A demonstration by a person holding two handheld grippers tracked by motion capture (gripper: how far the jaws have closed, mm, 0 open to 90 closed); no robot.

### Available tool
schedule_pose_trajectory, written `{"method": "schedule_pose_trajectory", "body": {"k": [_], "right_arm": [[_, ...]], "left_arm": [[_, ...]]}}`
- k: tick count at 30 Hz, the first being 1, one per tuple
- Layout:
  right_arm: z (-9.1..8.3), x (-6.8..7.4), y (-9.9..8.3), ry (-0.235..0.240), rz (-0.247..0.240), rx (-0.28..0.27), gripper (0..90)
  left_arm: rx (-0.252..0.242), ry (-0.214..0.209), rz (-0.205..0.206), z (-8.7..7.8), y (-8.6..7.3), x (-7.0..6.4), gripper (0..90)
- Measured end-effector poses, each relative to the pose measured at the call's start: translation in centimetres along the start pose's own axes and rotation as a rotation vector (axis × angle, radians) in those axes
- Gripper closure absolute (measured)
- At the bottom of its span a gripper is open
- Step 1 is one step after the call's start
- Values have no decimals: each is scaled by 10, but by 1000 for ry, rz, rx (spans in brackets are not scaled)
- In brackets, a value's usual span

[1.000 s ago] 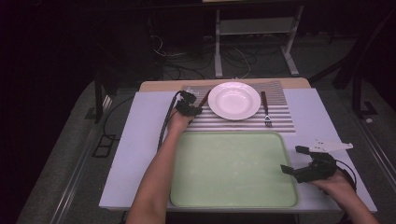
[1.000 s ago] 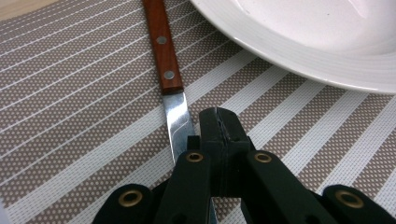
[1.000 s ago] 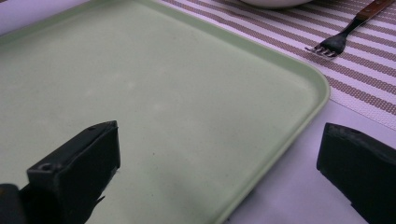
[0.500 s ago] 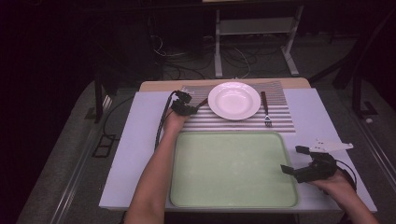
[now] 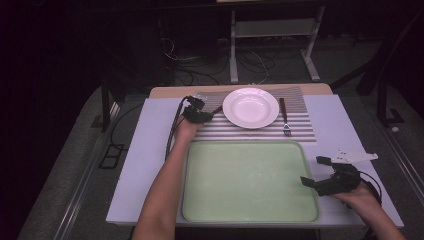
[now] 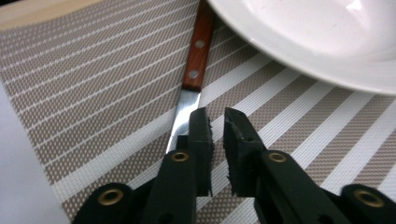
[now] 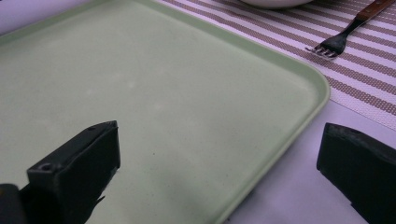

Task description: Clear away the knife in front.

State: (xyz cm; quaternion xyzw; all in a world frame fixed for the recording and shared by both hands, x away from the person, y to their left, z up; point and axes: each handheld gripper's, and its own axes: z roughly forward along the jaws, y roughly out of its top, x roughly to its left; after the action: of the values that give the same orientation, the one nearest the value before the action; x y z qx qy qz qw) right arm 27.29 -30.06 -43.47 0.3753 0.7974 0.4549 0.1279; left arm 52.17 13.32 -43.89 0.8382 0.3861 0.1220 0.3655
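Observation:
A wood-handled knife [image 6: 197, 49] lies on the striped placemat [image 6: 93, 70], just left of the white plate [image 6: 327, 42]. My left gripper [image 6: 217, 119] hovers low over the knife's blade. Its jaws are shut to a thin gap with nothing between them, and the blade runs under the left jaw. From above, the left gripper [image 5: 200, 113] sits at the mat's left end beside the plate [image 5: 250, 107]. My right gripper [image 7: 219, 140] is open wide, straddling the right rim of the green tray [image 7: 163, 93]. In the high view the right gripper [image 5: 312, 171] is at the tray's right edge.
A fork [image 5: 283, 116] lies on the placemat right of the plate, tines toward the tray [image 5: 250, 144]. The bare tray takes up the near middle of the white table [image 5: 145, 150]. A metal stand [image 5: 270, 45] and cables are on the floor beyond the table.
The left hand has shifted very slightly at the mat's left end. The right gripper has stayed put at the tray's edge.

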Motion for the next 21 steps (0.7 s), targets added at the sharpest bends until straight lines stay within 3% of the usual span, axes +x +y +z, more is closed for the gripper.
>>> {"method": "schedule_pose_trajectory", "body": {"k": [7,21], "right_arm": [[0,0,0,0,2,-2,0],[-1,0,0,6,4,-3,0]], "left_arm": [[-14,6,7,-2,9,2,714],[-22,18,13,8,28,13,672]]}}
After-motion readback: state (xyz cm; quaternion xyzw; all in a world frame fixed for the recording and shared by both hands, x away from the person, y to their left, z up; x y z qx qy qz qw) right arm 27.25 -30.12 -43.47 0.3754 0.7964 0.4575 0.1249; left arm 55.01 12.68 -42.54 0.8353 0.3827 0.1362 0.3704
